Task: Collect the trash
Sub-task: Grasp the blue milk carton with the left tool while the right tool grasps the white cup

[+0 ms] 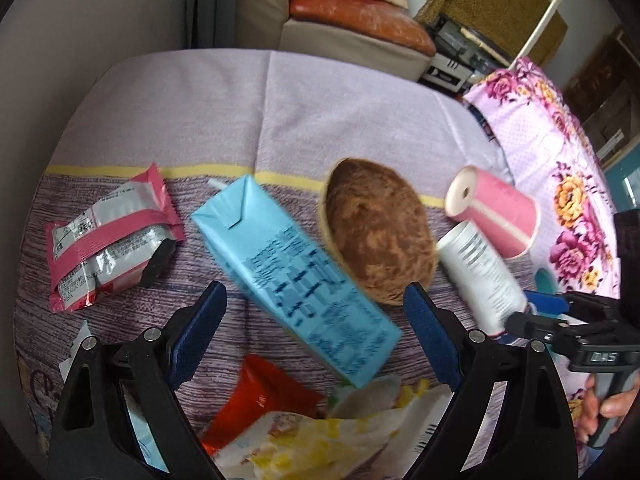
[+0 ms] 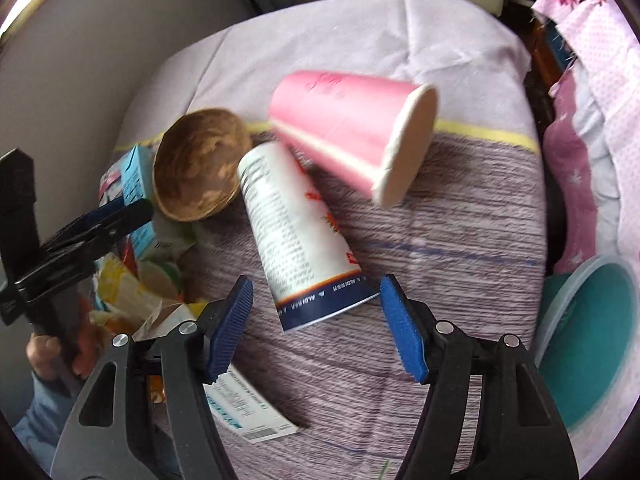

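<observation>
A light blue drink carton (image 1: 292, 280) lies on the cloth-covered table between the open jaws of my left gripper (image 1: 316, 316). A brown bowl-shaped shell (image 1: 378, 230), a white can (image 1: 480, 276) and a pink paper cup (image 1: 494, 210) lie to its right. A pink and silver wrapper (image 1: 108, 236) lies at the left. My right gripper (image 2: 316, 312) is open around the near end of the white can (image 2: 298, 236). The pink cup (image 2: 352, 132) lies just beyond it, the shell (image 2: 198, 164) to the left.
Crumpled yellow, white and orange wrappers (image 1: 304, 428) lie at the table's near edge. A flat printed packet (image 2: 244, 408) lies under my right gripper's left finger. A teal bin (image 2: 588, 356) with a plastic liner stands at the right. A flowered pink fabric (image 1: 552, 152) borders the table's right side.
</observation>
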{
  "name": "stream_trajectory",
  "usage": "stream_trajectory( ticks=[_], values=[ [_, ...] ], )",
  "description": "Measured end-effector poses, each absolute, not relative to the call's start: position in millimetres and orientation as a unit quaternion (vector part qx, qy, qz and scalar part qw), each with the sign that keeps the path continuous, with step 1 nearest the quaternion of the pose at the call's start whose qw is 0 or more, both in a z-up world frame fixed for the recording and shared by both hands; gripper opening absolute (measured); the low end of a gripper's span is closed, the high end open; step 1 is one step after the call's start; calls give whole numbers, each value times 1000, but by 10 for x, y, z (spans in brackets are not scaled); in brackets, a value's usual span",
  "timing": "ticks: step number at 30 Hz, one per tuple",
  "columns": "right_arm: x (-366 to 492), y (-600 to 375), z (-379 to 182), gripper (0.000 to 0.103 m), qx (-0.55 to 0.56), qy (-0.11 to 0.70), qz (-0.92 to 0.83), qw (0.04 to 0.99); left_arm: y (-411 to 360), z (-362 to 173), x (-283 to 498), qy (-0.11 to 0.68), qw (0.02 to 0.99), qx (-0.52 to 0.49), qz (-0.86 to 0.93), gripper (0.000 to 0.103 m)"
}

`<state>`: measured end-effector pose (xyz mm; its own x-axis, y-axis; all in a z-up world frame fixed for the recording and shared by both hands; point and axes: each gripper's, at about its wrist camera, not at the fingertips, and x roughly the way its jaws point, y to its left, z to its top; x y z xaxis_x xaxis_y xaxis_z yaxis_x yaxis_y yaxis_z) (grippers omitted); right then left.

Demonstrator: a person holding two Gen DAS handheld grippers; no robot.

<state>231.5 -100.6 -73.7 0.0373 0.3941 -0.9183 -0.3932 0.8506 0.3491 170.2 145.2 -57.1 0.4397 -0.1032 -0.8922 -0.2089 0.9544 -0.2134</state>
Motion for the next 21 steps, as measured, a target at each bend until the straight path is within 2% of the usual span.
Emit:
stream_trajectory(
  ticks=[5,9,13,14,15,21],
  values=[
    [2321,-793,-750,64,-20,641,286,712,1606,-619,1604,527,835,-158,22,91],
    [2403,-604,-780,70,-32,638,291,712,1731,-624,1528,527,834,-163,26,92],
    [2470,-432,-850,70,-37,636,293,713,1818,-608,1488,524,834,-171,32,92],
    [2456,-394,-877,63,-43,634,293,714,1834,-604,1478,524,833,-174,33,92],
    [2445,-382,-892,50,-45,635,294,713,1840,-598,1480,524,833,-176,35,92],
    [2318,-515,-846,49,-20,627,300,718,1845,-553,1515,513,837,-186,47,91]
  ],
)
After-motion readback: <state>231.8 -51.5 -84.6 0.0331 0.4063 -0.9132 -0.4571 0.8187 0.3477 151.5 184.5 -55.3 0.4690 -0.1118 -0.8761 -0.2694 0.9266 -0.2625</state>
